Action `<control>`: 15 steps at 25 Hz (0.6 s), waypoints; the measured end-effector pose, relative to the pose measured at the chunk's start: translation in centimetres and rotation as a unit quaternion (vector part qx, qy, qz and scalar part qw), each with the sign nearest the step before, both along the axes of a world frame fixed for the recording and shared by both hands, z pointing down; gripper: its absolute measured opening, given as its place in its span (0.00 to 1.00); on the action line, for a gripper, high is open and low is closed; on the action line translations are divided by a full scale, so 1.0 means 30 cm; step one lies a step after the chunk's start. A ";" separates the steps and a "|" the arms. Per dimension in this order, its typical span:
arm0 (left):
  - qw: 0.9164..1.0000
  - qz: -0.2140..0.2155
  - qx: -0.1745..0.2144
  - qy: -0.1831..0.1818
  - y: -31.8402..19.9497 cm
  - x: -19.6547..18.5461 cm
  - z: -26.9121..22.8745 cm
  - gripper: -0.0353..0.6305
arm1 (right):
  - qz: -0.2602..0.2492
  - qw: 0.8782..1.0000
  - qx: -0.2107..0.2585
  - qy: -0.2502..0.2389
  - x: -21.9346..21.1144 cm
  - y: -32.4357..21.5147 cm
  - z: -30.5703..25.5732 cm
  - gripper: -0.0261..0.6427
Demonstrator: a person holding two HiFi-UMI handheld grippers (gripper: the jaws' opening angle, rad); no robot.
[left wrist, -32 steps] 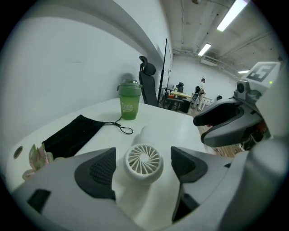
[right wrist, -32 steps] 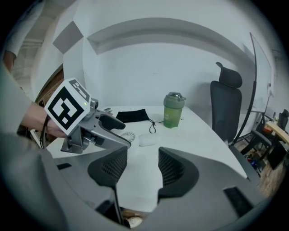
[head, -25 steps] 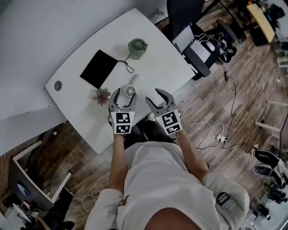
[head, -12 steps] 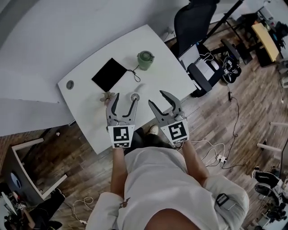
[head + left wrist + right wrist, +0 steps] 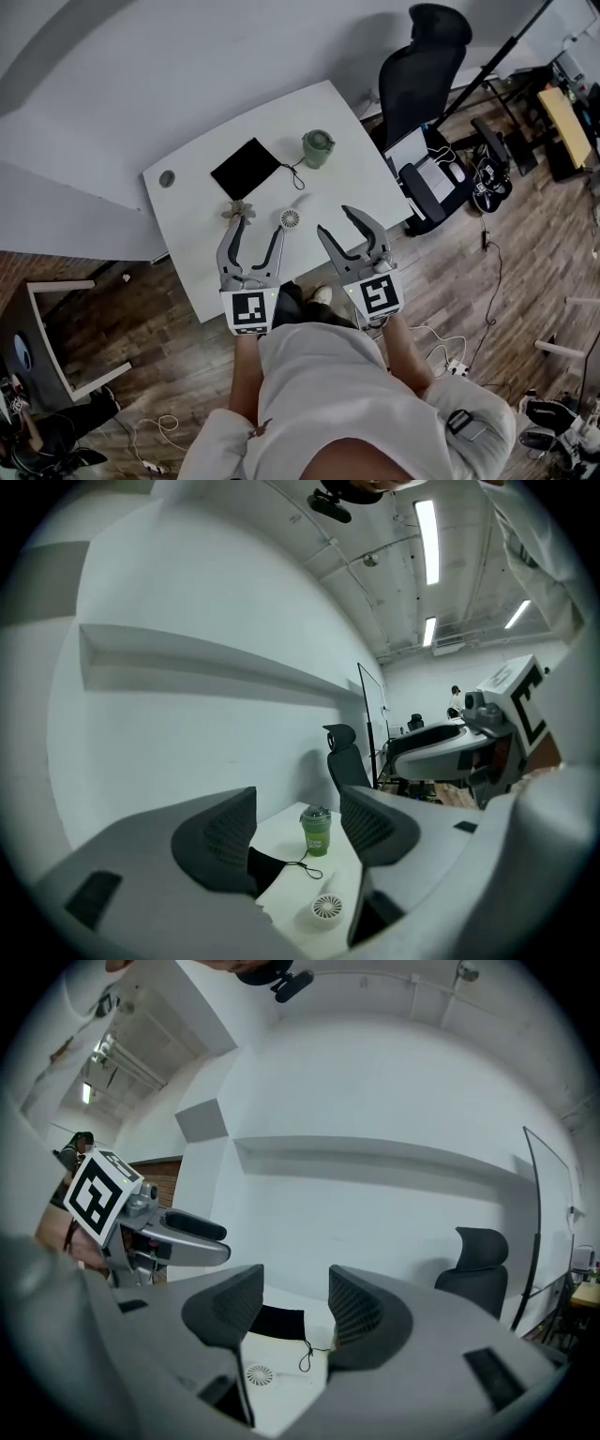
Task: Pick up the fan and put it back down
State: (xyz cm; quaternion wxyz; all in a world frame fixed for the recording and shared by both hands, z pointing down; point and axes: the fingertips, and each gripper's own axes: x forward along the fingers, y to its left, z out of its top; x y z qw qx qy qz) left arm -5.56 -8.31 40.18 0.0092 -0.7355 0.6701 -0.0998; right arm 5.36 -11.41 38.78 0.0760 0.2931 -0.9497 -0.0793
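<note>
Over the front edge of the white desk [image 5: 356, 178], the person holds both claws up in the air, side by side and pointing roughly level toward the wall. On one side the left claw [image 5: 257, 227] stands partly open. Its jaws have just been closing, yet nothing sits between them, and through the gap its own view shows only the desk well below. Beside it the right claw [image 5: 336, 219] has its jaws apart too, with nothing gripped.

The small white fan [image 5: 290, 219] lies flat on the desk near the front edge, grille facing up, touched by neither claw. From the head view it shows in the space between the two claws. Just to its left sits a little dried plant [image 5: 237, 209].

Farther back a black pad [image 5: 246, 169] lies flat. A green cup [image 5: 318, 148] with a lid stands upright to its right, and a thin black cord [image 5: 296, 176] loops between them. A round grommet [image 5: 167, 178] marks the desk's left corner. A black office chair [image 5: 417, 70] stands beyond the desk's right end.
</note>
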 end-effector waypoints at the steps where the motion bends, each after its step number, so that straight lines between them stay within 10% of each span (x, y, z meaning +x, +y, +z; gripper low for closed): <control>1: 1.000 -0.005 0.002 -0.001 0.008 -0.002 -0.008 0.47 | -0.002 1.000 0.001 -0.004 0.000 0.003 -0.007 0.37; 15: 1.000 0.013 0.010 0.001 -0.086 -0.074 -0.019 0.46 | 0.008 1.000 0.001 0.008 -0.106 -0.093 -0.020 0.36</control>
